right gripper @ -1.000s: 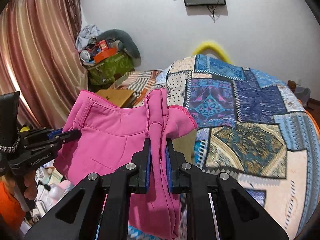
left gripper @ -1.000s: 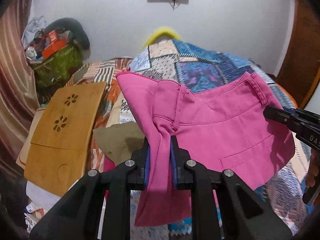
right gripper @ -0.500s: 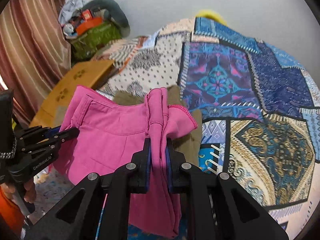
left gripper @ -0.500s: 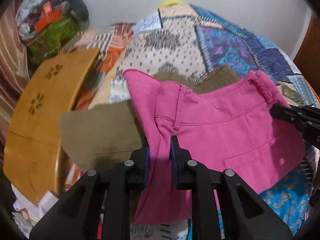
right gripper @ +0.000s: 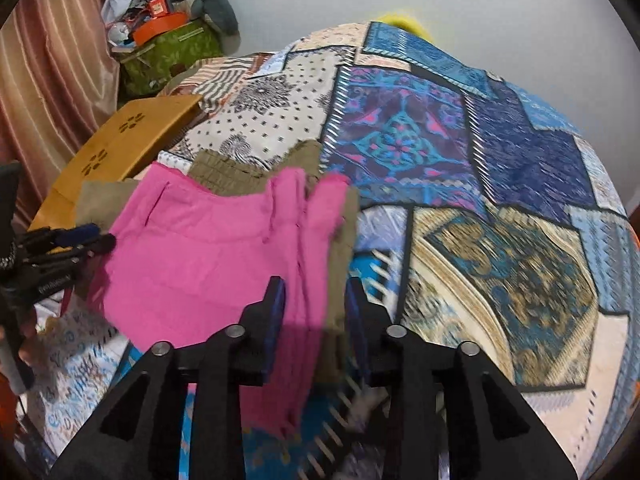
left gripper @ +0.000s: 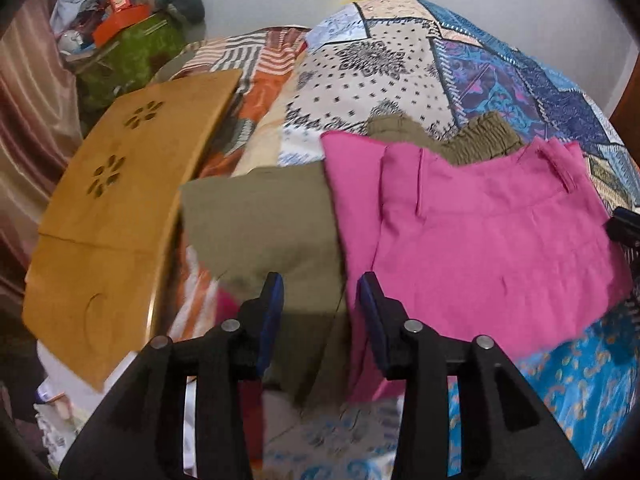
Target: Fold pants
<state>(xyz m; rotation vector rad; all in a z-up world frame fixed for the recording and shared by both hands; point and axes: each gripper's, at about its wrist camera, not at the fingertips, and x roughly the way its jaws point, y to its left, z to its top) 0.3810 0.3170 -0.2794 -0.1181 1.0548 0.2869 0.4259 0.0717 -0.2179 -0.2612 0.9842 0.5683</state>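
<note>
The folded pink pants (left gripper: 472,236) lie on the bed, partly over olive-green pants (left gripper: 264,224). In the right wrist view the pink pants (right gripper: 208,252) lie left of centre with the olive pants (right gripper: 236,168) showing behind them. My left gripper (left gripper: 320,300) is open and empty, its jaws apart just left of the pink pants' near edge. My right gripper (right gripper: 316,304) is open, its jaws apart around the pink pants' right edge without pinching it. The left gripper also shows at the left edge of the right wrist view (right gripper: 84,236).
A patchwork bedspread (right gripper: 480,152) covers the bed. A wooden lap tray (left gripper: 120,200) with flower cut-outs lies at the left. A green bag with clutter (left gripper: 128,48) stands in the far left corner by a brown curtain (right gripper: 48,80). A white wall is behind.
Both grippers have opened and let go of the pink pants, which now rest on the bed over the olive pants. Both cameras have dropped lower toward the bed.
</note>
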